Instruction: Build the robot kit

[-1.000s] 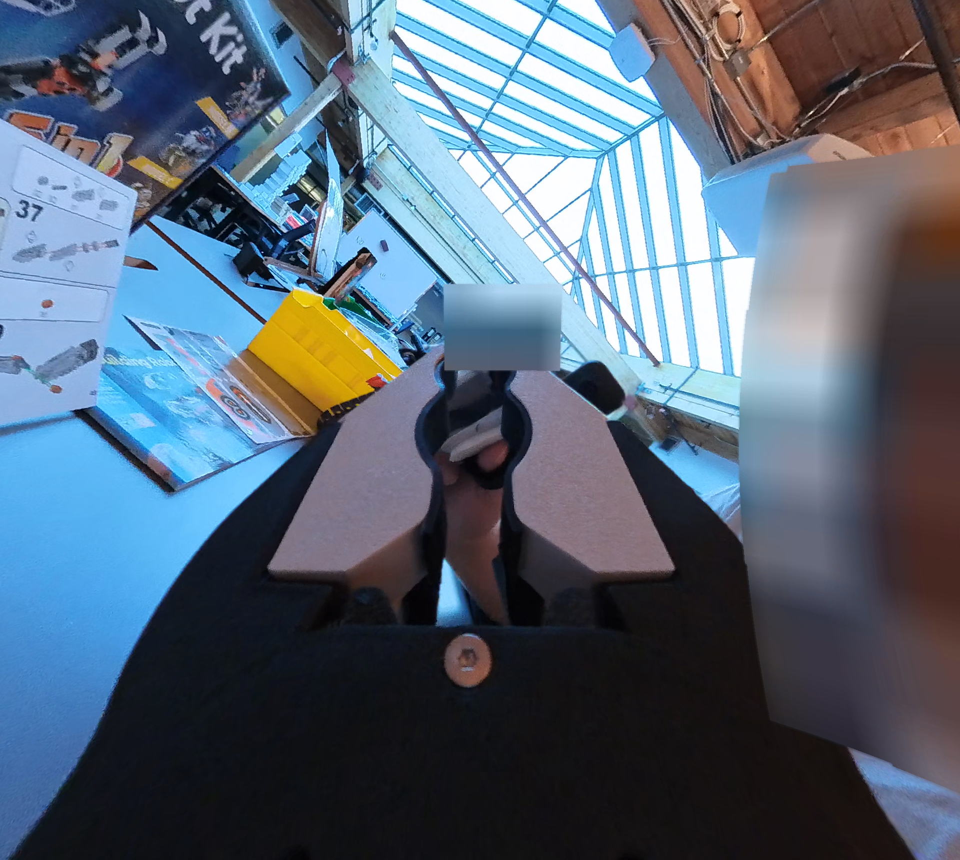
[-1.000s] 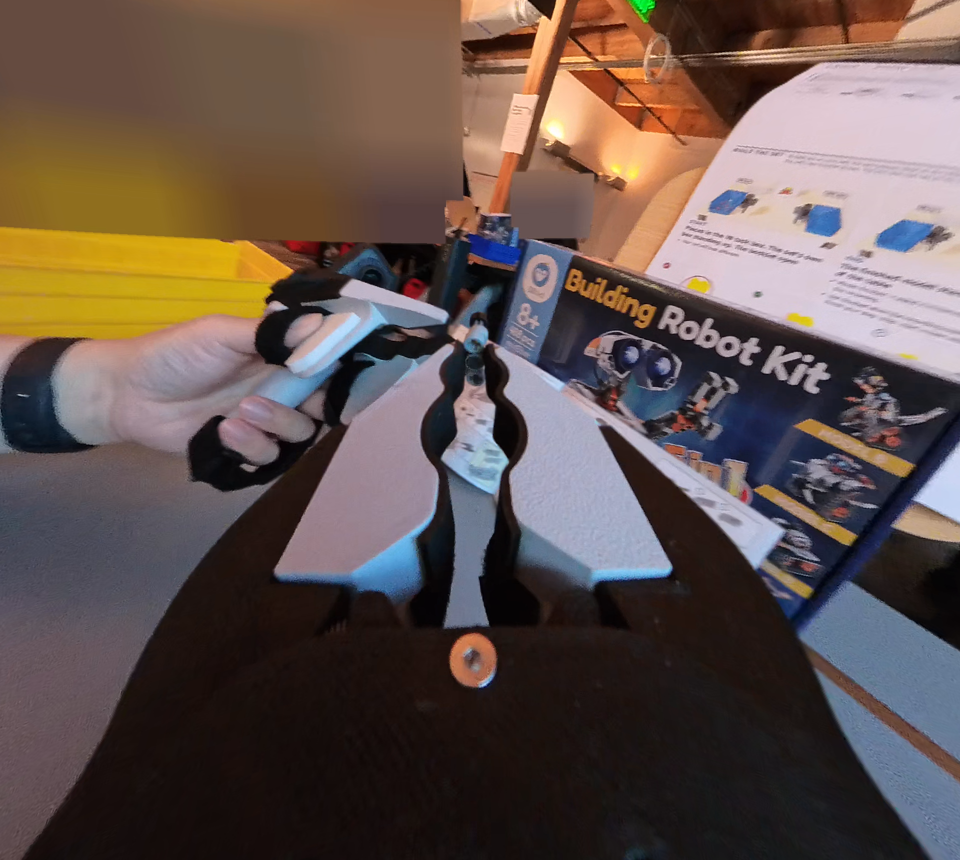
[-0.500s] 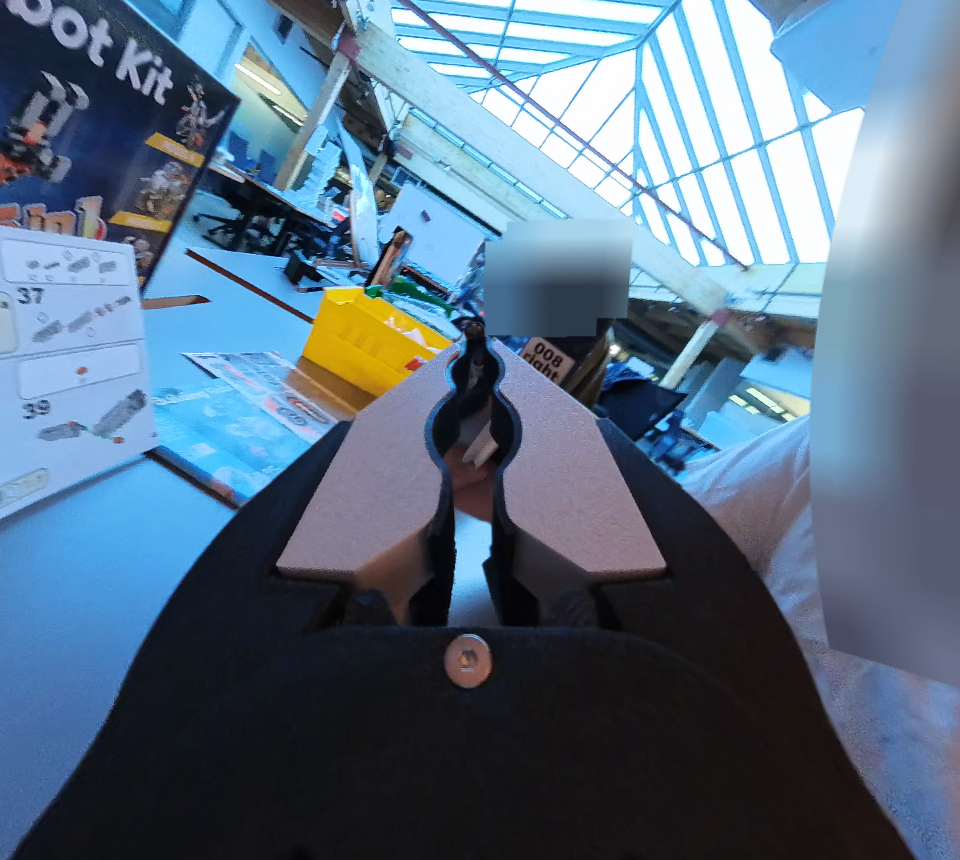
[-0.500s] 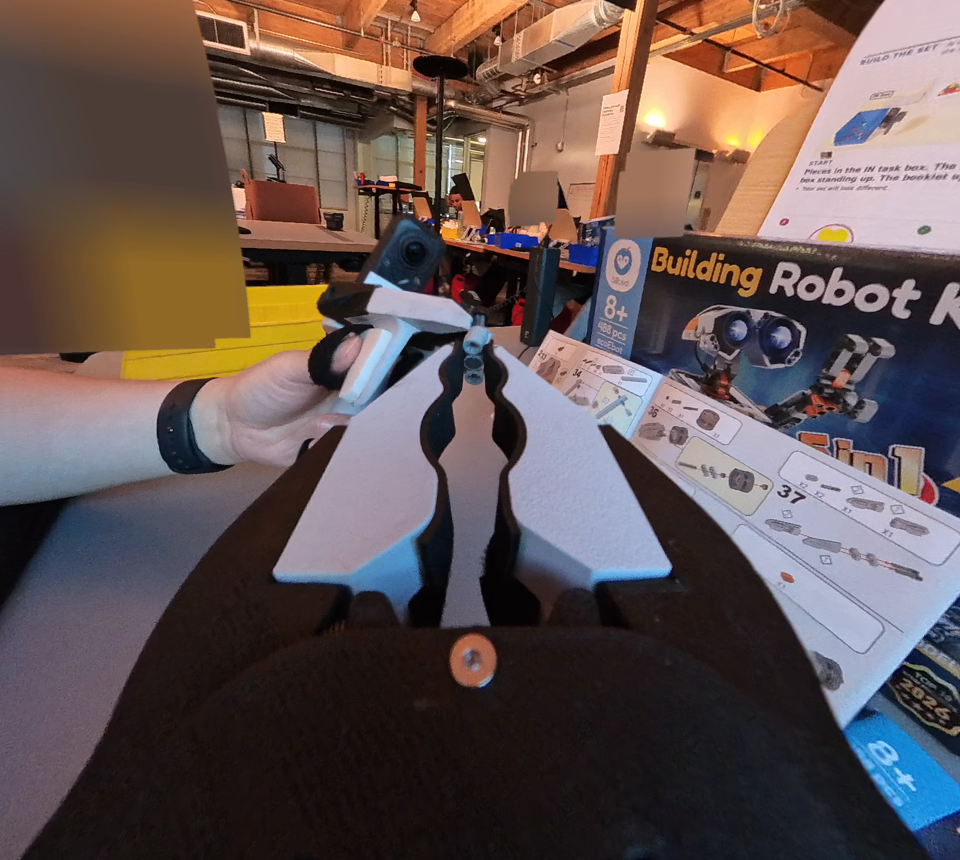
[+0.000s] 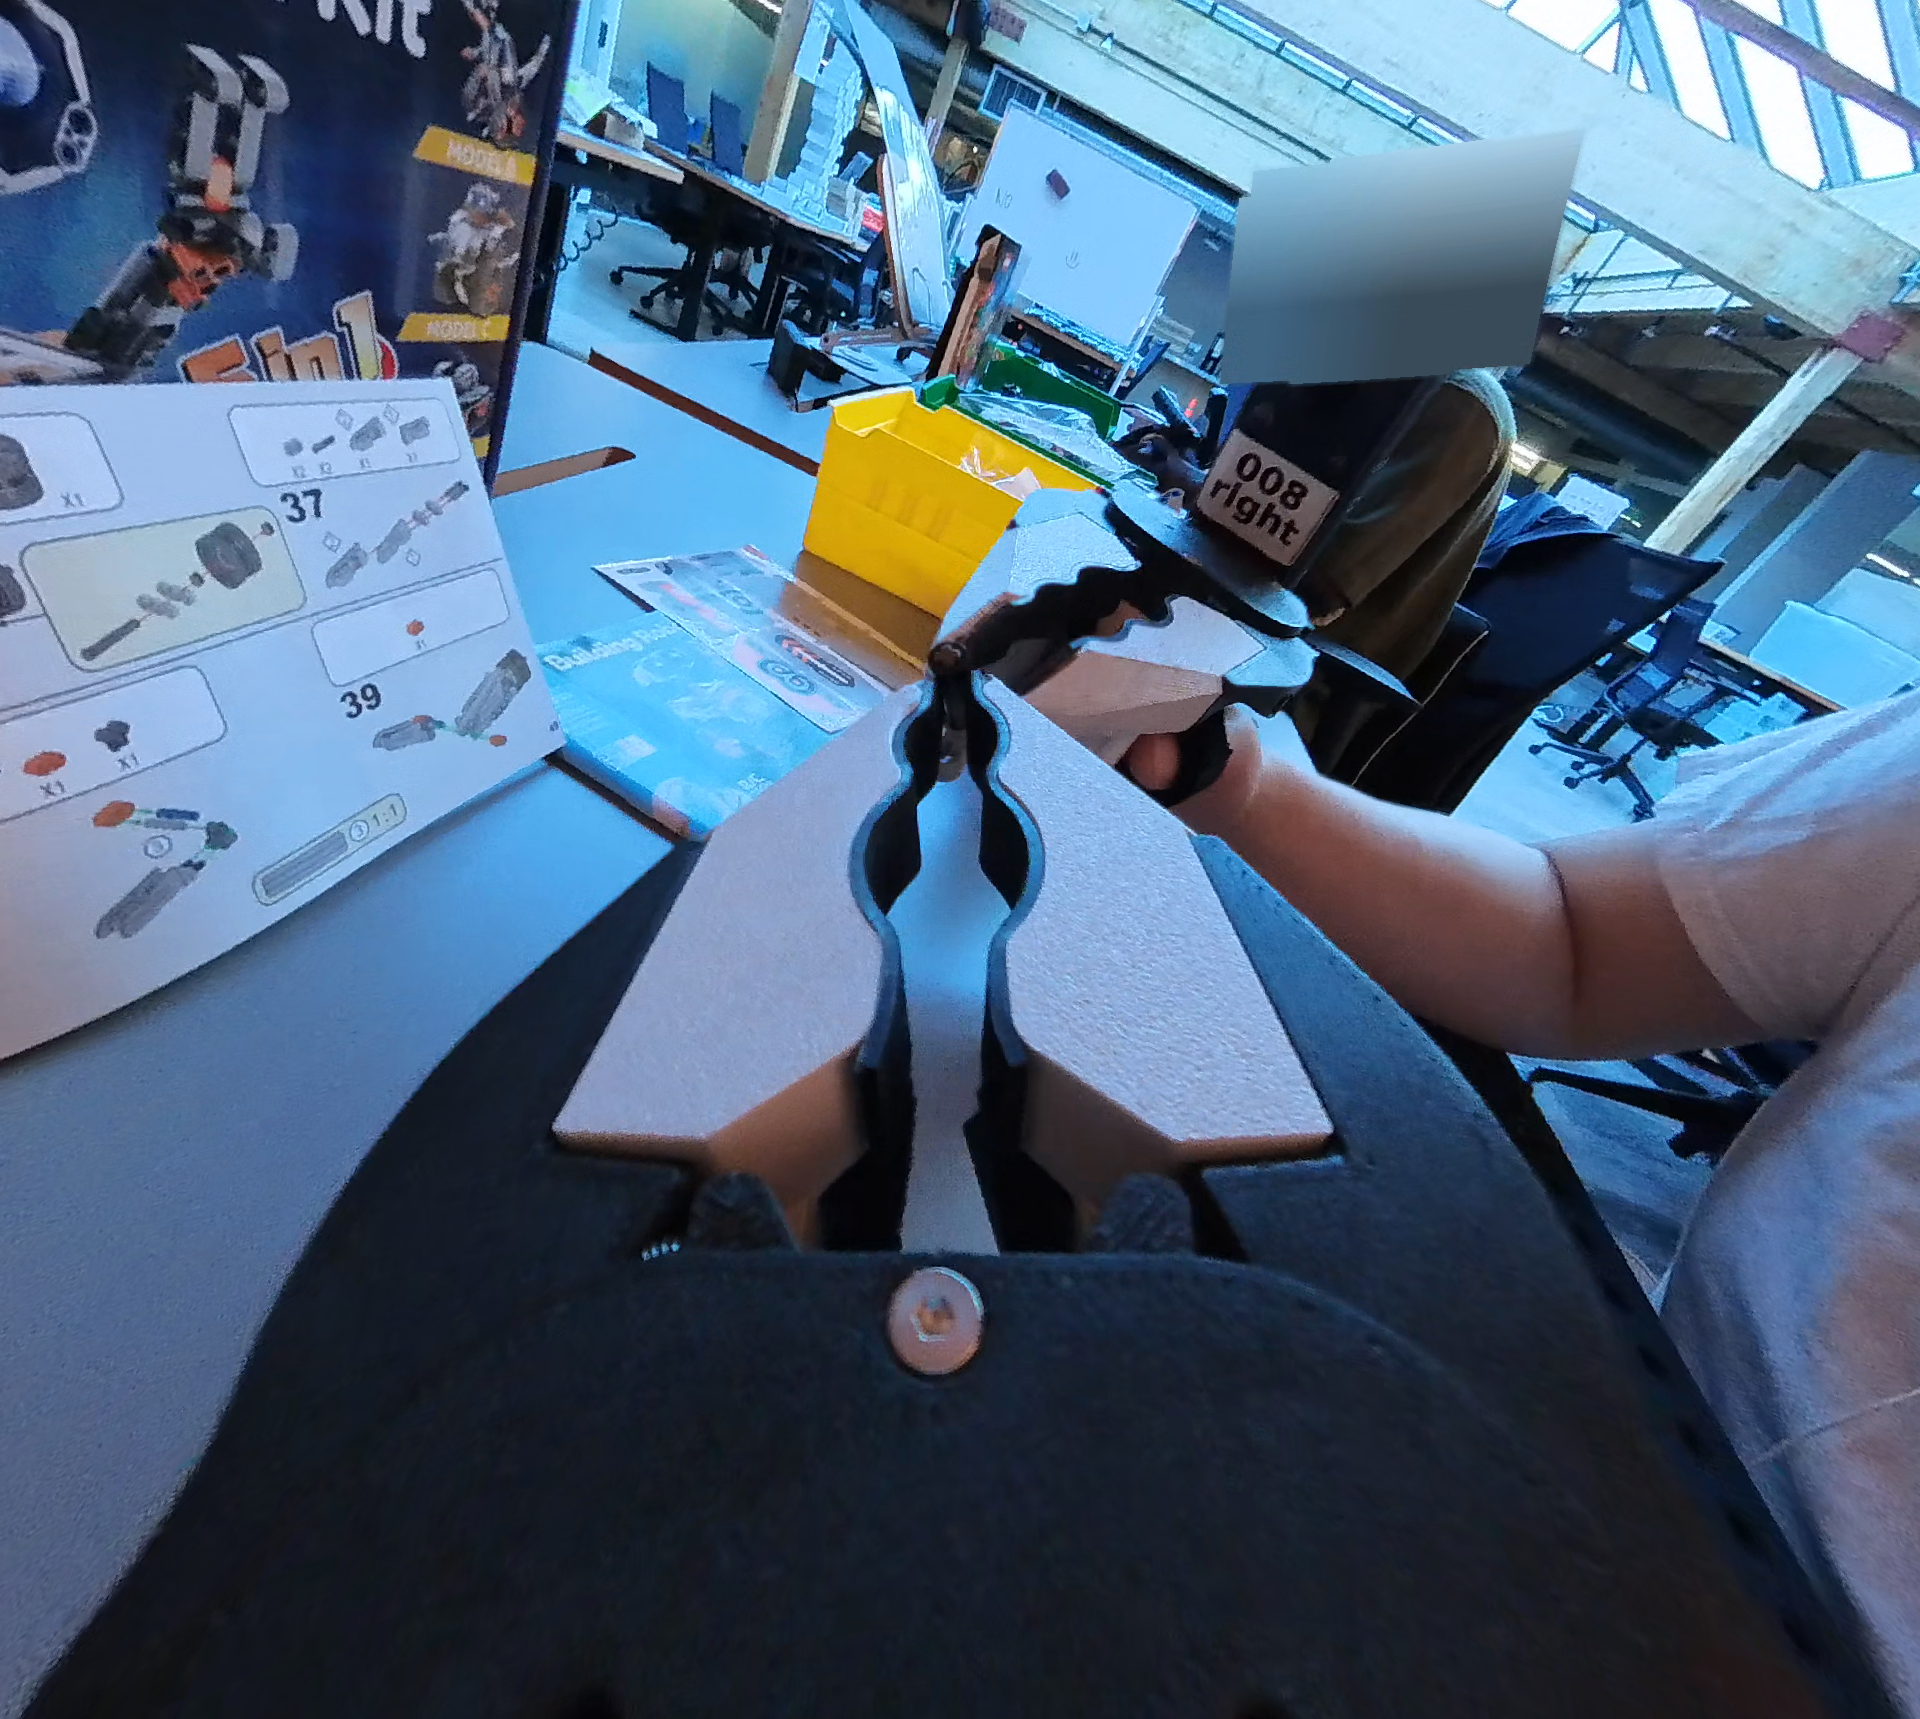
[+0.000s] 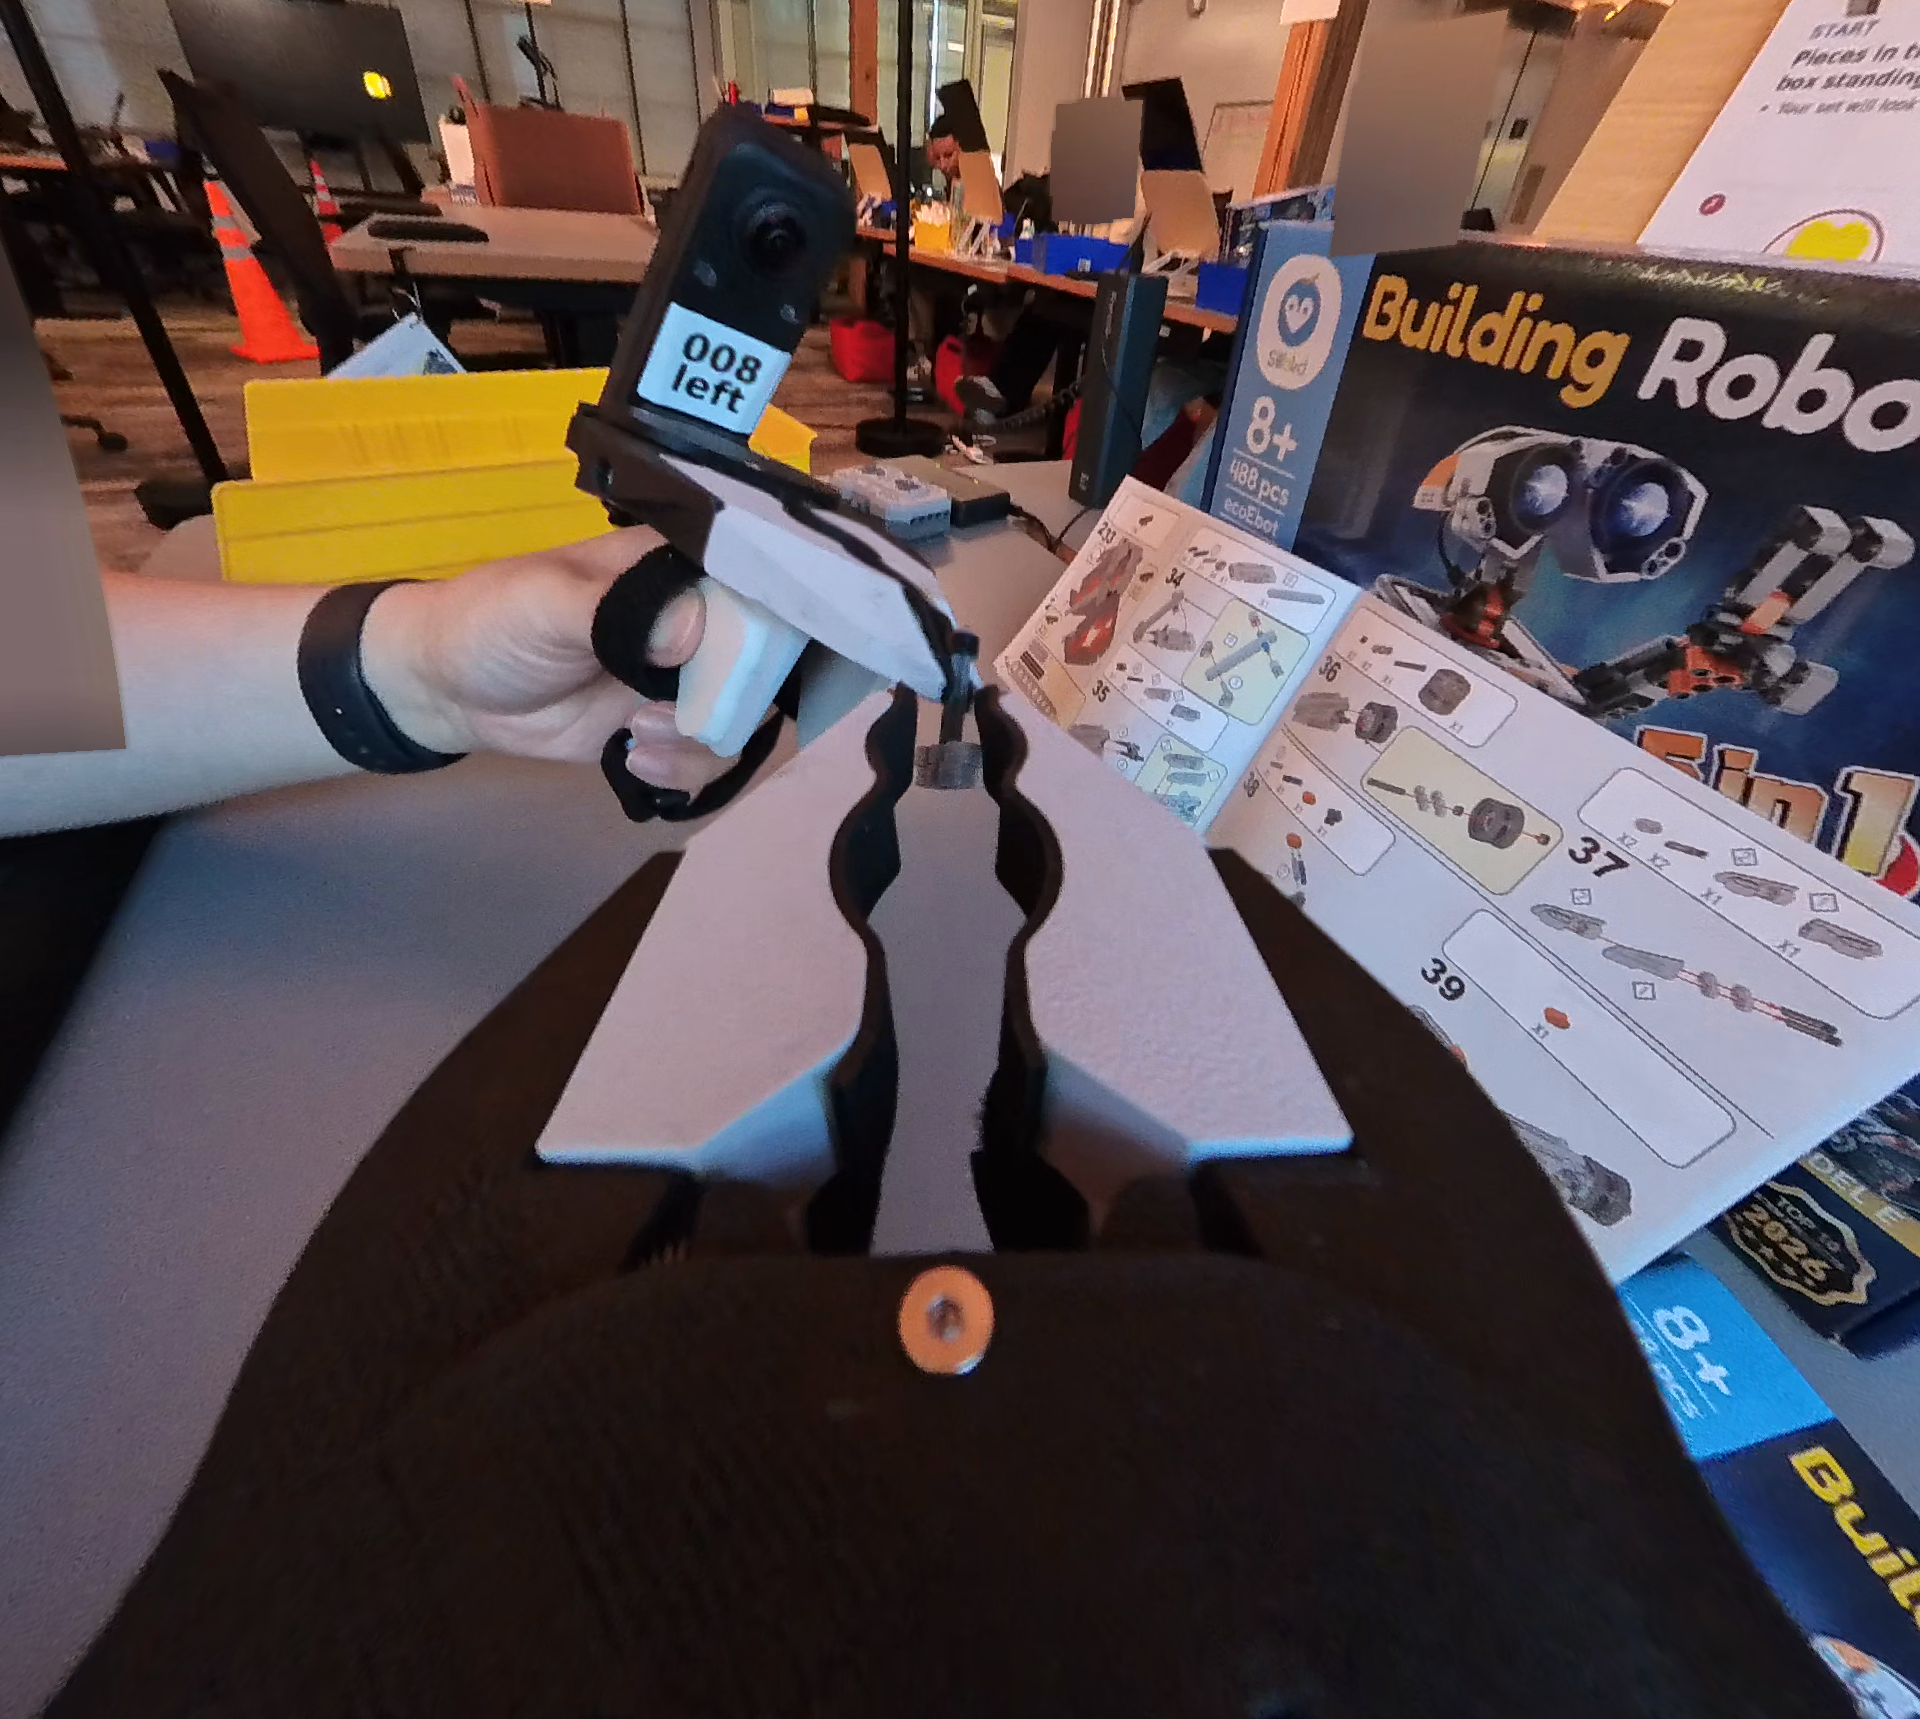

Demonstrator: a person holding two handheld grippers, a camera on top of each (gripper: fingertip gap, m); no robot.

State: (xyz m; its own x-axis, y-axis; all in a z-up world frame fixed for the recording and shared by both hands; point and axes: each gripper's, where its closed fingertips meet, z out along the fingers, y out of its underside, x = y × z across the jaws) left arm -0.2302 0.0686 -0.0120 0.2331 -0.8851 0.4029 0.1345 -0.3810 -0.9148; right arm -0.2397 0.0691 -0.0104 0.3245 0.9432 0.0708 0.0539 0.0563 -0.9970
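Note:
My right gripper (image 6: 945,719) is shut on a small grey round piece (image 6: 947,765) that sits on a thin black axle (image 6: 958,682). My left gripper (image 5: 951,719) is shut on the axle's other end. The two grippers meet tip to tip above the grey table (image 6: 312,994). The left gripper (image 6: 821,578) shows in the right wrist view, held by a hand with a black wristband. The right gripper (image 5: 1081,630) shows in the left wrist view, held by a bare arm. The axle is mostly hidden in the left wrist view.
An open instruction booklet (image 6: 1455,838) leans on a dark robot kit box (image 6: 1610,474); both show in the left wrist view, booklet (image 5: 239,651) and box (image 5: 260,111). A yellow bin (image 5: 904,516) and a blue booklet (image 5: 665,724) lie beyond. My left and right fingertips are right by each other.
Both grippers have tilted down from the ceiling toward the table. Their tips have come together, and the left gripper now grips the axle of the piece in the right gripper.

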